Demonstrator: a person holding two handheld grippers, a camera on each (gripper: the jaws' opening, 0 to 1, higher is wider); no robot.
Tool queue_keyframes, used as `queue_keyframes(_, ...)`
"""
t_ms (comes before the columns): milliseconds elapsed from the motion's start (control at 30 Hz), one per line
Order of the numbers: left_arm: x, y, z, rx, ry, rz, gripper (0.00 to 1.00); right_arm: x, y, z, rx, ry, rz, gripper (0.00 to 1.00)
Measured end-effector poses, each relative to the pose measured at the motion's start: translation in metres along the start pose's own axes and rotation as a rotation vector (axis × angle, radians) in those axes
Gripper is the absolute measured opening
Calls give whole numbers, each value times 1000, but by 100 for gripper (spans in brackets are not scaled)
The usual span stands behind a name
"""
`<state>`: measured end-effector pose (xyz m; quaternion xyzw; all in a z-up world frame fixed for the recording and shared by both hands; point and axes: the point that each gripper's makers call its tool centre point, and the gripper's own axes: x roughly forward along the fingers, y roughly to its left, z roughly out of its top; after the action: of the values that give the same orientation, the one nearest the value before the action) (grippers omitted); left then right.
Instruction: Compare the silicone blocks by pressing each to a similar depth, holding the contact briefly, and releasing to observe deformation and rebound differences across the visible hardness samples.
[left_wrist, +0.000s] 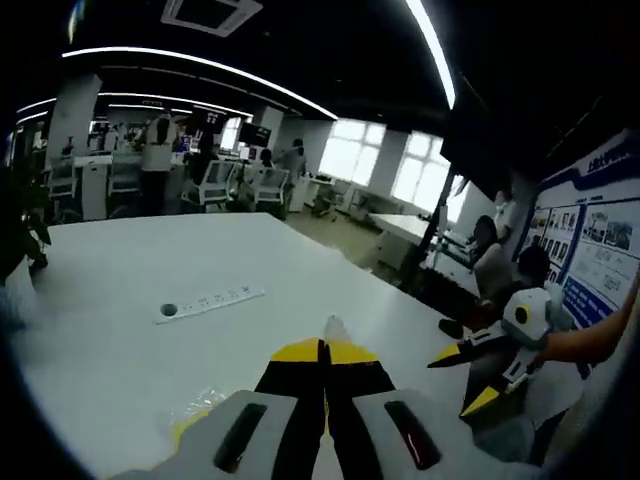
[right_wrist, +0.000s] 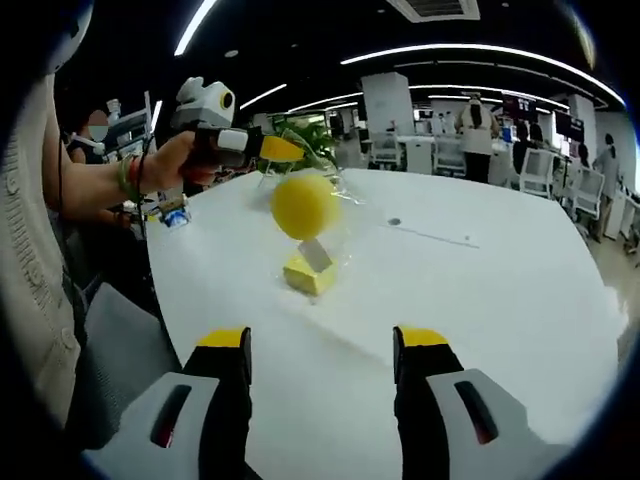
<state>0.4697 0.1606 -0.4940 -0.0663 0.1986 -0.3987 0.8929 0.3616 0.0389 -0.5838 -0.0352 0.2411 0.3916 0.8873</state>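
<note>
In the right gripper view, a hand holds my left gripper (right_wrist: 282, 150) up over the white table (right_wrist: 500, 320), shut on the top of a clear plastic bag (right_wrist: 335, 215). The bag hangs from it with a round yellow silicone piece (right_wrist: 304, 205) inside and a yellow block (right_wrist: 306, 276) lower down, at the table surface. My right gripper (right_wrist: 323, 340) is open and empty, nearer than the bag. In the left gripper view, my left gripper (left_wrist: 323, 350) has its jaws together, with a sliver of clear plastic (left_wrist: 335, 328) sticking out. The right gripper (left_wrist: 463, 378) stands open at the right.
A flat white strip (left_wrist: 210, 303) with a round hole lies on the table (left_wrist: 150, 350). People sit by a poster wall (left_wrist: 600, 250) at the right. Desks and office chairs (left_wrist: 215, 185) stand behind the table, with a green plant (right_wrist: 300, 130) near its far corner.
</note>
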Motion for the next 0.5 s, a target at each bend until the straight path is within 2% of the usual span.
queue_keyframes(200, -11, 0, 7, -1, -17, -3, 0, 3, -4, 16, -60, 3, 16, 54)
queue_keyframes(267, -14, 1, 10, -28, -20, -12, 0, 6, -7, 17, -79, 22, 25, 55)
queue_keyframes(467, -22, -1, 15, -7, -21, -16, 0, 12, -16, 22, -156, 78, 68, 57)
queue_keyframes(500, -22, -2, 16, -7, -20, -19, 0, 14, -19, 21, -178, 111, 79, 56)
